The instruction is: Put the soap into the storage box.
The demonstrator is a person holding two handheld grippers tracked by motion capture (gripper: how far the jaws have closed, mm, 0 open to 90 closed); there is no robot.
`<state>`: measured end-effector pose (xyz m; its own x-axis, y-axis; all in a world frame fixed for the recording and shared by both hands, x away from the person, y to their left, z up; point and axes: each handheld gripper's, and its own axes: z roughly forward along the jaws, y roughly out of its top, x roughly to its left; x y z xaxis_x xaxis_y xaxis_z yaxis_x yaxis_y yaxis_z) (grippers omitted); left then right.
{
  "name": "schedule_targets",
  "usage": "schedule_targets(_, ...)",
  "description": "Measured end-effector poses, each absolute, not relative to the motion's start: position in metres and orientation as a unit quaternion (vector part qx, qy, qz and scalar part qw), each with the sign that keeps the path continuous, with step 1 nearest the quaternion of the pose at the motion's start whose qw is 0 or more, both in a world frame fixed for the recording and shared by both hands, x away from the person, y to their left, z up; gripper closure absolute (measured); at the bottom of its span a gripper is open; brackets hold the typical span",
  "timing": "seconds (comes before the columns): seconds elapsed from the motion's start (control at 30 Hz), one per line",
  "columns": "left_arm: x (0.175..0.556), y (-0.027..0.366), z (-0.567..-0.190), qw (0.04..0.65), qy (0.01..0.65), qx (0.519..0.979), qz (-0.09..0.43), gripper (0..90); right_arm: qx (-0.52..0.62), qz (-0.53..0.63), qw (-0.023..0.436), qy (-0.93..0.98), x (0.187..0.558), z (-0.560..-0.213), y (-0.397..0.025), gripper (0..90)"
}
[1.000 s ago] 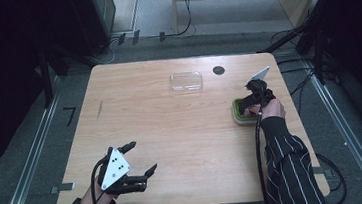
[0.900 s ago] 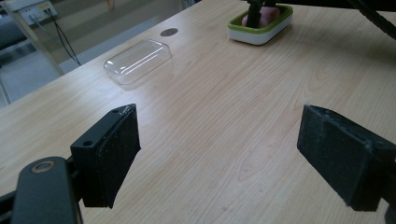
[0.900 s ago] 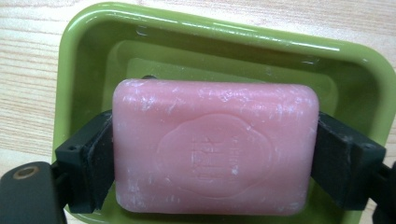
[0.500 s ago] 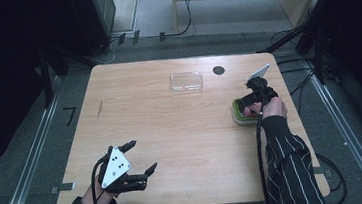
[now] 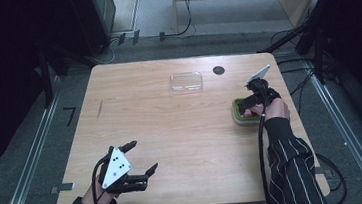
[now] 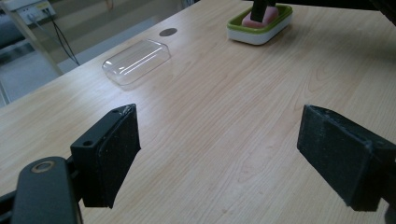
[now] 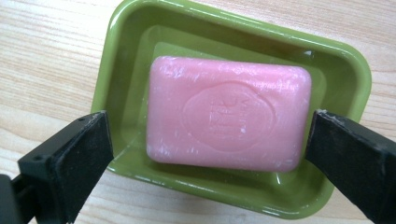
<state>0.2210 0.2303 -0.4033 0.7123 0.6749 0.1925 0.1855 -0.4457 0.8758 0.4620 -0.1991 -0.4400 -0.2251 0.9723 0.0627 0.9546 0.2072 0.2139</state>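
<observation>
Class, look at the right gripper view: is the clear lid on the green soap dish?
No: the green soap dish is uncovered, with the pink soap bar exposed.

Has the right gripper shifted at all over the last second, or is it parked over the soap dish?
No. In the high view the right gripper sits over the green soap dish as before, the same way off the clear lid.

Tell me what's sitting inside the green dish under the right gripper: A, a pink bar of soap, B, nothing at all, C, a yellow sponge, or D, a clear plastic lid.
A: the right gripper view shows a pink bar of soap lying in the green dish, with the right gripper open above it, one of its jaws at each end of the bar.
</observation>
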Motion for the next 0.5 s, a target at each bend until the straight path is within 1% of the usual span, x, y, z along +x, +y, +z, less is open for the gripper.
schedule_targets(0.5,0.22,0.23,-0.403,0.454,0.264,0.807,0.27,14.0,0.603,0.106,0.049,0.789,0.436,-0.425,-0.201,1.1)
